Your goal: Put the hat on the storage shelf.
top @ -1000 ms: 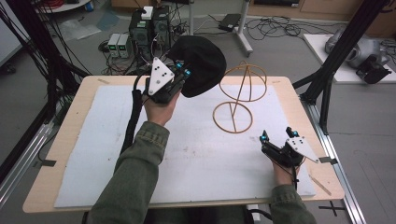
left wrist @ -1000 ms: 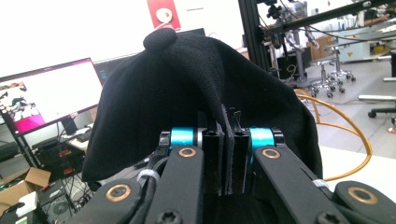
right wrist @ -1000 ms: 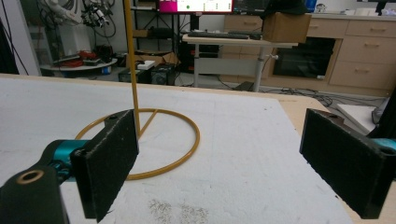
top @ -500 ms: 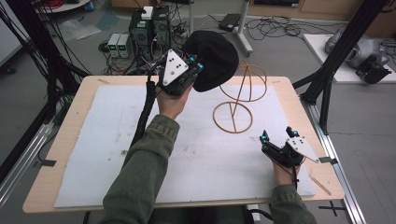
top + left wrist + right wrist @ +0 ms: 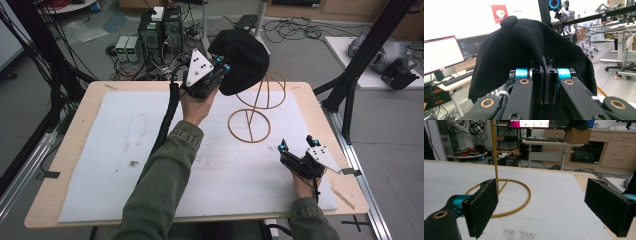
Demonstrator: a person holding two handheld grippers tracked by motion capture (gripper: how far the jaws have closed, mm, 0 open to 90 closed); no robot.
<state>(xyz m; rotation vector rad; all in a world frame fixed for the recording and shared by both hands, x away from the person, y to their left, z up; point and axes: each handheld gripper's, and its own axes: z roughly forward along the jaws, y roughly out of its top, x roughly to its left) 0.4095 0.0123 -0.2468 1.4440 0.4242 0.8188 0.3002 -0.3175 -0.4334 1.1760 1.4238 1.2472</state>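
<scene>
table (image 5: 75, 150): wood top, edges bare around a big white mat (image 5: 120, 150) that covers most of it; smudges on the mat near its middle.
person: both forearms come in from the bottom edge of the high view, green sleeves, one gripper in each hand.
black cap (image 5: 239, 60): off the table, held up in the air above the far edge, just over and left of the stand's top ring. In the left gripper view the cap (image 5: 529, 50) drapes over and behind the jaws, crown button at the top, fabric hanging down both sides.
wire stand (image 5: 256, 107): gold wire, ring base flat on the mat right of centre, thin upright post, second ring up top at the far edge. In the right gripper view its base ring (image 5: 506, 197) and post sit straight ahead on the mat.
left gripper (image 5: 220, 70): raised in the left hand, grey three-cornered plate on top. Jaws pressed together on a fold of the cap's edge; fabric pinched between the pads, rest of the cap beyond the tips.
right gripper (image 5: 295, 147): low on the mat near the right front corner, well apart from the cap. Jaws wide apart, nothing between them; stand base is beyond the tips, not touched.
</scene>
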